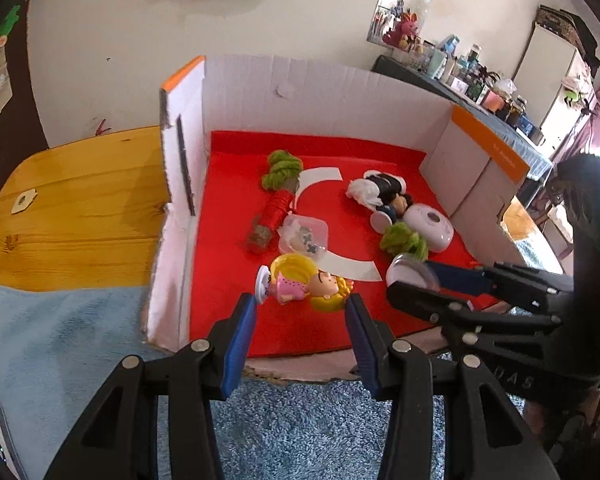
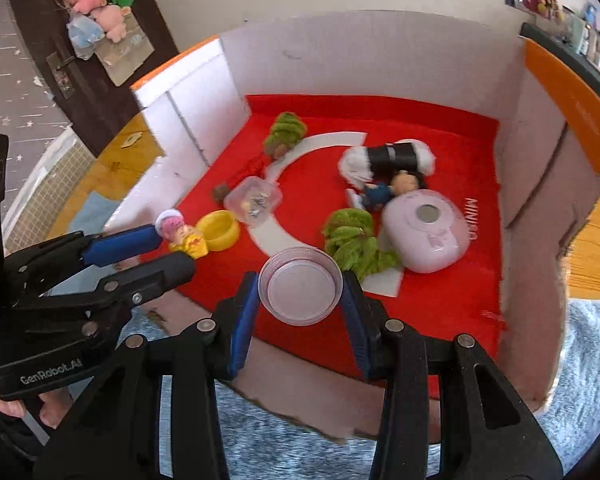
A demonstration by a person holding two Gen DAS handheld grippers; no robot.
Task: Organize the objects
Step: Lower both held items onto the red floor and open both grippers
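Cardboard makes up the open-fronted box, which stands on a wooden surface with a red mat covering its floor. Near the mat's right edge lies a lilac case, and behind it, toward the back wall, a black-and-white bundle with a small dark-haired doll against it. One tuft of green yarn sits just left of the case; a second tuft lies near the back left corner. A clear lidded tub rests left of the middle, touching a yellow cup toward the front left corner.

At the front edge, the right gripper has its fingers closed on a round lilac lid, held over the mat. The left gripper has its fingers set at a middling width on either side of a blond doll lying by the yellow cup; whether they press on it I cannot tell.
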